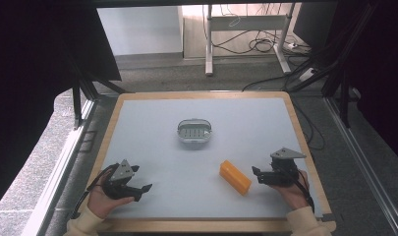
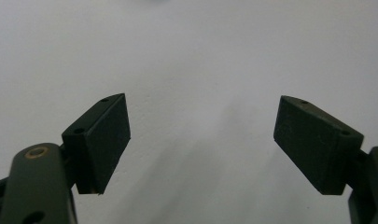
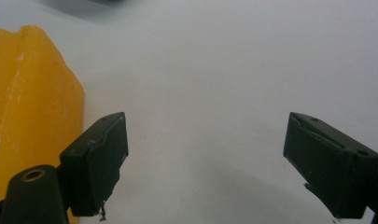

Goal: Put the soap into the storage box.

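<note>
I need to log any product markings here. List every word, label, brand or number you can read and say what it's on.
None can be read.
Orange block: plain faces, no print visible.
Clear lidded container: dark marks under the lid, too small to read.
Left hand-held gripper and right hand-held gripper: no lettering on jaws or grey plates.

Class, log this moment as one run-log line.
left gripper: open, empty | right gripper: open, beside yellow block | clear container: mid-table, untouched

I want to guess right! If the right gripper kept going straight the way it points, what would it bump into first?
Probably nothing soon. The right gripper has open jaws facing bare table. The orange block sits just off to one side, beside one jaw, so it might get brushed; depth is hard to judge.
</note>
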Demonstrator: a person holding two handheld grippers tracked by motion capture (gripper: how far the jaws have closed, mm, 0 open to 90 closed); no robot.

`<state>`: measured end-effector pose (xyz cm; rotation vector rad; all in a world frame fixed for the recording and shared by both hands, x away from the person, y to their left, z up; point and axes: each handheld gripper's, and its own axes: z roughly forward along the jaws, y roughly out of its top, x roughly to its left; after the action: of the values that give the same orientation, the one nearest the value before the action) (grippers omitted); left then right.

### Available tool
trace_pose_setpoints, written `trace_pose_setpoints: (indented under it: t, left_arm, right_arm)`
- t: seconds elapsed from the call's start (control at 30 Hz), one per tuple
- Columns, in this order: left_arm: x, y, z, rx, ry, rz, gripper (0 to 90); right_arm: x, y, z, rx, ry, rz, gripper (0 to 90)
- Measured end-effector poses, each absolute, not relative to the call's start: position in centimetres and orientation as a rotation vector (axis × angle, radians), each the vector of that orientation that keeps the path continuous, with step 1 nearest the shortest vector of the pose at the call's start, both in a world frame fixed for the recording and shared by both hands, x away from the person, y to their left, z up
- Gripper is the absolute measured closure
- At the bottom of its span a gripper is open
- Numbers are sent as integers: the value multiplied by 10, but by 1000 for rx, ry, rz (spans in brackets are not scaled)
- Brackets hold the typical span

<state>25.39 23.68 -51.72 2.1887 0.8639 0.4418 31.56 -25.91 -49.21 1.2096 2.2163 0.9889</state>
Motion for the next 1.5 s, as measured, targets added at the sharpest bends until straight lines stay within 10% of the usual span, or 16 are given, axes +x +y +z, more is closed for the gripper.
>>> trace_pose_setpoints:
  t: [1.5]
  left_arm:
    - [254, 236, -516, 2199, 863, 424, 186]
  right_arm:
    - [313, -244, -453, 1136, 2274, 1044, 191]
